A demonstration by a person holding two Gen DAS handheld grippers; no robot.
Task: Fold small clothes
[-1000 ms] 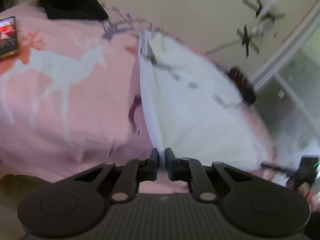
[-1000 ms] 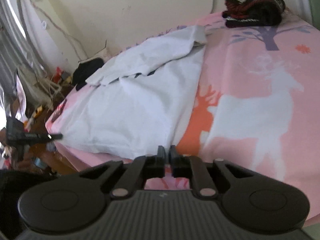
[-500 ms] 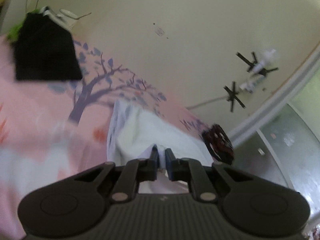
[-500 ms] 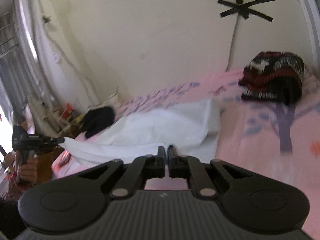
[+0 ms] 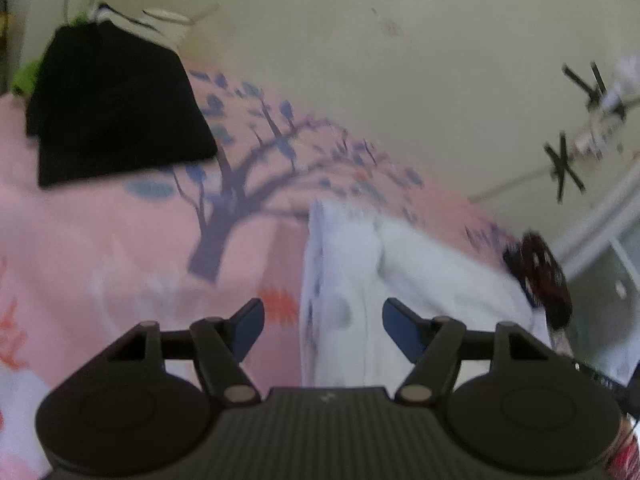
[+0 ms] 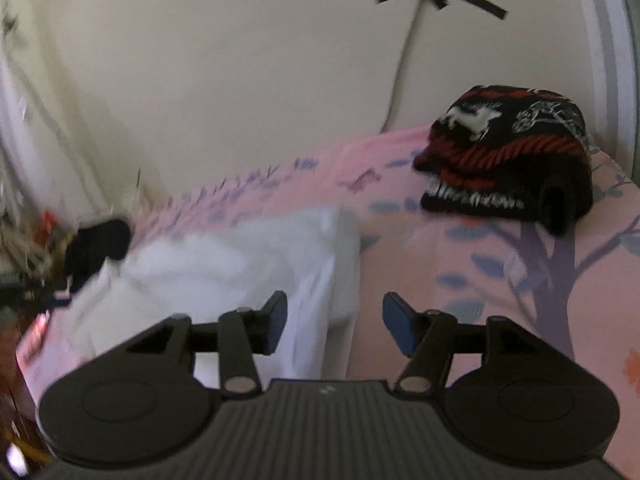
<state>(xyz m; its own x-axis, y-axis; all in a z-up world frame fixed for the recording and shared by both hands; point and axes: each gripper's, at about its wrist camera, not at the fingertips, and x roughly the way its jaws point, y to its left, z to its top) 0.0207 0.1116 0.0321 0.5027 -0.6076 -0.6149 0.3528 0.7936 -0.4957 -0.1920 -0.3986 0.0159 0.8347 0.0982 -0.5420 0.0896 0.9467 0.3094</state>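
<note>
A white garment [image 5: 420, 264] lies folded on a pink tree-print bedsheet [image 5: 120, 248] near the wall. The left gripper [image 5: 323, 326] is held level just above its near edge, jaws spread wide and holding nothing. The right gripper [image 6: 334, 322] matches that pose over the cloth's right edge [image 6: 248, 264], jaws likewise apart. A patterned knit hat [image 6: 508, 152] rests far right, a black cloth [image 5: 116, 104] far left.

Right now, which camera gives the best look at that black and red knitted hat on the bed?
The right wrist view. There the knitted hat sits large and fairly sharp on the pink bedsheet, with its white reindeer pattern readable. The left wrist view shows it only as a small blurred dark shape at the far right, beyond the white garment.
</note>
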